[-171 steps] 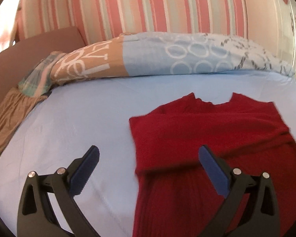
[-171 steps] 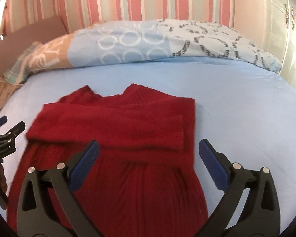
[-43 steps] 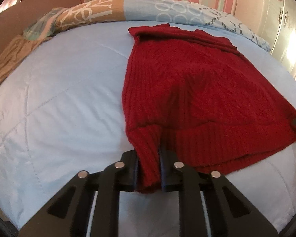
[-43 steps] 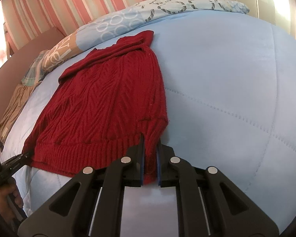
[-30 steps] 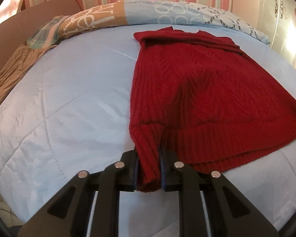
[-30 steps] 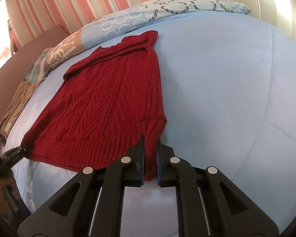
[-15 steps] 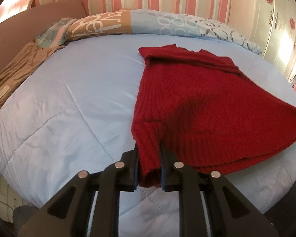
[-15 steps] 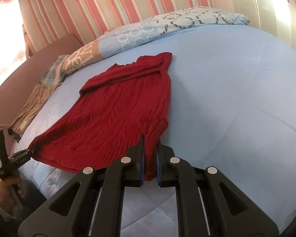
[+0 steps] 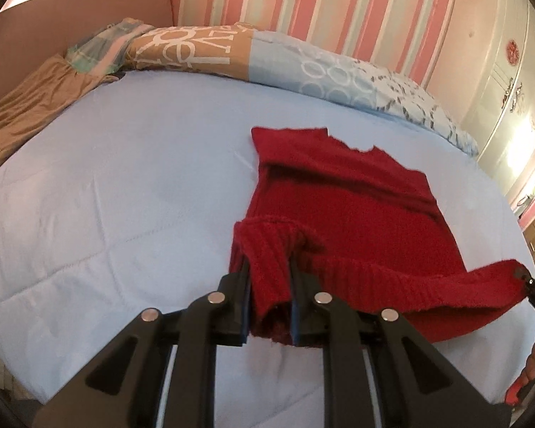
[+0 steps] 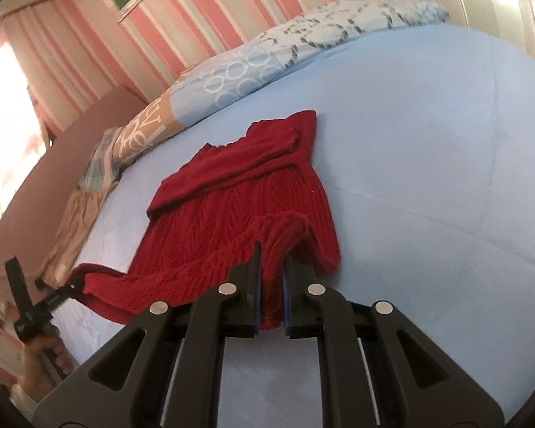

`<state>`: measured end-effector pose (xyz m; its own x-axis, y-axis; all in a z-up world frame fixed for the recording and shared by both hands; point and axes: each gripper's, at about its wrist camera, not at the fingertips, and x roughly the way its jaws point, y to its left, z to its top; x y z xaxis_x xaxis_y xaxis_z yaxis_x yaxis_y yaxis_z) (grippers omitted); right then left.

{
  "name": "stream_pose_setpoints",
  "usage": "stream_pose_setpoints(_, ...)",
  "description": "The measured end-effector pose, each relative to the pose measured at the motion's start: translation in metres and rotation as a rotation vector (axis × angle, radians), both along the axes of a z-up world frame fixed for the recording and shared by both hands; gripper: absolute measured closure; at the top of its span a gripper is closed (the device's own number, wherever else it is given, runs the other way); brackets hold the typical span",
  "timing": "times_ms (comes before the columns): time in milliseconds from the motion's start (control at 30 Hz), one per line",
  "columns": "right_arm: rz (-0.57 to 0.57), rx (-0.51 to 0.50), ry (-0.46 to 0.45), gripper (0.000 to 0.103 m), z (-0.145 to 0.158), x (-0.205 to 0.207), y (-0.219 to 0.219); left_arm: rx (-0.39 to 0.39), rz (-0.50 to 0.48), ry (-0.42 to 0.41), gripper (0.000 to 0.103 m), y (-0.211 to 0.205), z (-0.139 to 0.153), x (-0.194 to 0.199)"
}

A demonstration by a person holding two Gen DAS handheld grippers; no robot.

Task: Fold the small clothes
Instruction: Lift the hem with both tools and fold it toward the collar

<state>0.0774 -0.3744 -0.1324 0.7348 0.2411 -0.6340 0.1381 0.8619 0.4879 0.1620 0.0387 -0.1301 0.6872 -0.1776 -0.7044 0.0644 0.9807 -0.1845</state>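
Note:
A red knit sweater (image 9: 342,207) lies on the light blue bedspread (image 9: 125,185), neckline toward the pillows, sleeves folded across its upper part. My left gripper (image 9: 269,278) is shut on the hem's left corner and holds it off the bed. My right gripper (image 10: 270,271) is shut on the hem's right corner of the sweater (image 10: 232,207) and also holds it lifted. The hem sags between the two grippers. The right gripper also shows in the left wrist view (image 9: 524,276), and the left gripper in the right wrist view (image 10: 73,285).
A patterned blue and tan quilt (image 9: 267,60) lies rolled along the head of the bed below the striped wall. A brown garment (image 9: 28,107) lies at the far left edge by the headboard. A white wardrobe (image 9: 510,82) stands to the right.
Both grippers closed on the hem corners and have lifted and carried the hem up and toward the neckline. The lower part of the sweater now hangs raised off the bedspread.

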Motion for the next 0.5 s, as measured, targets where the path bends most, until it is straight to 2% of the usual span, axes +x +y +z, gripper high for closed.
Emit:
stream_pose_setpoints(300,-0.013,-0.008,0.009,0.094,-0.005,0.054,-0.008,0.011,0.013,0.002,0.087,-0.011,-0.011,0.055)
stream_pose_setpoints(400,-0.021,-0.019,0.014,0.094,-0.007,0.073,-0.010,0.034,0.016,0.001,0.087,-0.015,-0.015,0.075)
stream_pose_setpoints(500,-0.019,-0.080,0.010,0.094,-0.005,0.092,-0.006,0.088,0.003,-0.016,0.087,-0.025,-0.019,0.092)
